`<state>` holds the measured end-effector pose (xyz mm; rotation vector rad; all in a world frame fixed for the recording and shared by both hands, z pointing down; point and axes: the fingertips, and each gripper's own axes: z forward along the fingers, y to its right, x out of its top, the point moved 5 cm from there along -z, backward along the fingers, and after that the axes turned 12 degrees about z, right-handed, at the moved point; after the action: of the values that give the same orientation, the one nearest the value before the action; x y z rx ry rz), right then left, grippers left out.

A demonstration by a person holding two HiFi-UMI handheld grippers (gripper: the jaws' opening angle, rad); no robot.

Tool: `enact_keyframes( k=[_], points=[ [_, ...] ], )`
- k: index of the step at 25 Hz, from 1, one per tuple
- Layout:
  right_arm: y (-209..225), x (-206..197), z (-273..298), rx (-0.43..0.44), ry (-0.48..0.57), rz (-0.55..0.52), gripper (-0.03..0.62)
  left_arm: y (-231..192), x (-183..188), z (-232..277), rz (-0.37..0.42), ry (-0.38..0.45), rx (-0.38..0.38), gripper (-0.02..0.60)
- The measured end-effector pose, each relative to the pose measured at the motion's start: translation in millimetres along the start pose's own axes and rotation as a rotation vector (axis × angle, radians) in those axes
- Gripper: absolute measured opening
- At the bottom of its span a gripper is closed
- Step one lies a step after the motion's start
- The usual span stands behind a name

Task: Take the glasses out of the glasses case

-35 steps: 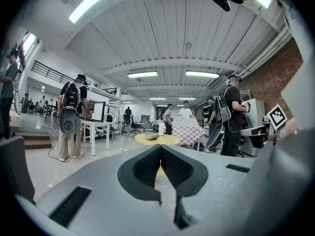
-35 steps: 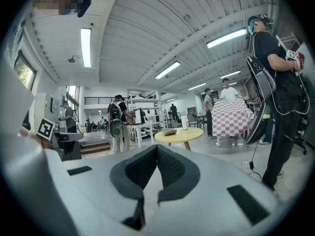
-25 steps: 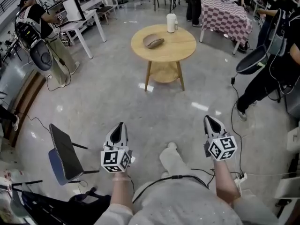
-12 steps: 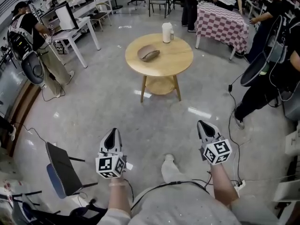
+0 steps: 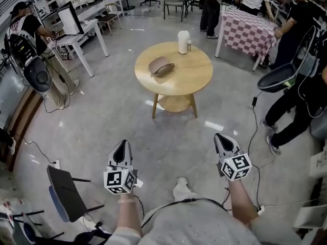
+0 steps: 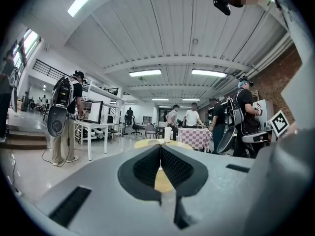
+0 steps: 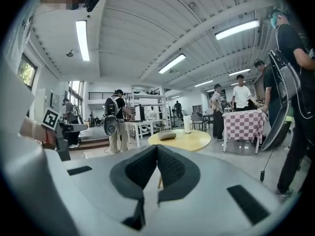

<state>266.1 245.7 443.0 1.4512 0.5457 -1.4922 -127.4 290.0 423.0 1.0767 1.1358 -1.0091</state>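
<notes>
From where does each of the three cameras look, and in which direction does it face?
Head view: on the person's head, facing forward and steeply down at the floor and round table; shows the forearms, left gripper and right gripper.
Left gripper view: rides on the left gripper, looks along its shut fingers toward the table.
Right gripper view: rides on the right gripper, looks along its shut fingers toward the table and glasses case.
Shared: all three show the table; head and right gripper views also show the case.
</notes>
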Motion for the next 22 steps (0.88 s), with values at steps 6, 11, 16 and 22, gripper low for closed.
enact_keyframes(
  k=[6, 11, 16, 22],
  points=[
    [30, 11, 37, 0.007, -0.006, 0.013, 0.006, -3, 4, 46, 0.005, 0.000, 0.016, 0.005],
    [46, 19, 60, 0.015, -0.006, 0.009, 0.006, -7, 9, 72, 0.008, 0.012, 0.025, 0.005],
    [57, 23, 75, 0.022, 0.004, 0.007, 0.006, -9, 7, 87, 0.013, 0.013, 0.033, 0.005],
    [63, 19, 82, 0.022, -0.007, 0.021, 0.006, -12, 6, 95, 0.017, 0.004, 0.032, 0.005]
  ],
)
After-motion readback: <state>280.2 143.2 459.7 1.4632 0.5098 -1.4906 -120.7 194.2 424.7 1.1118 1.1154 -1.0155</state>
